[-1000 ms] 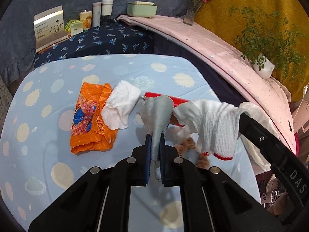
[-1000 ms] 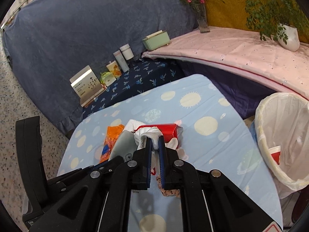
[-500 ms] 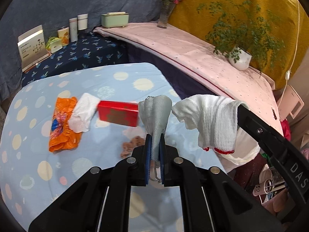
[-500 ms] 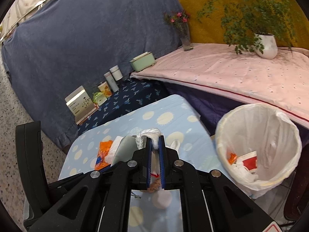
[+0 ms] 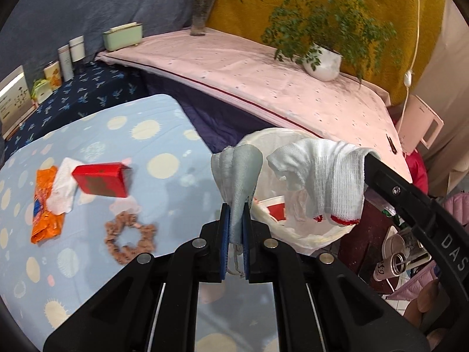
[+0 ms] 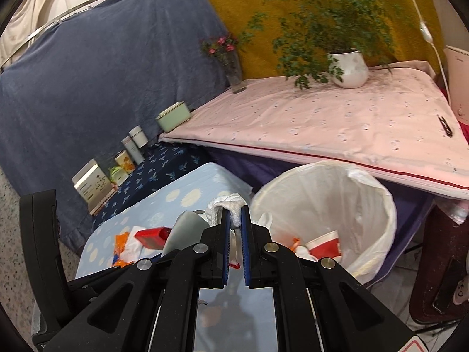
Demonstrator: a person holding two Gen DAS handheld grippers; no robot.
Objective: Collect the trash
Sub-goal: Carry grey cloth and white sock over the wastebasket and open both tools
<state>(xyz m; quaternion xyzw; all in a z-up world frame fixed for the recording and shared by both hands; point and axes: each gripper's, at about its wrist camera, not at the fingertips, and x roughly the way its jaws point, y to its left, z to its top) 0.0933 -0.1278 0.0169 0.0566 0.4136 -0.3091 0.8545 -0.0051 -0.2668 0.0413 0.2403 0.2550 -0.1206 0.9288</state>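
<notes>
between the left gripper (image 5: 235, 220) jaws hangs a grey cloth (image 5: 238, 176), pinched low on its length so most of it stands up and flops over above the pads; long axis roughly upright, running along the fingers, free end pointing up and slightly away from the camera. just beside it, to the right, the white sock (image 5: 322, 176) with red trim is clamped in the right gripper (image 6: 234, 234); in the left view it drapes off that gripper, long axis sloping down, red-edged opening lowest. in the right view only a bunched bit of sock (image 6: 227, 202) shows above the closed pads.

bin (image 5: 304, 234), lined with a white bag, lies ahead and to the right of both grippers, beside the table edge. its rim (image 6: 390, 205) sits right of the right gripper's fingers; a red and white cup (image 6: 324, 245) and scraps are already inside. the sock looks to be over the bin mouth; the cloth looks to sit nearer the near-left rim, hard to tell exactly. right gripper is the nearer one; my guess is that the sock is closer to dropping.

still on the spotted blue table (image 5: 164, 205): red box (image 5: 101, 179), white tissue (image 5: 63, 193), orange wrapper (image 5: 45, 211), brown scrunchie (image 5: 130, 242), all well left of the bin.
</notes>
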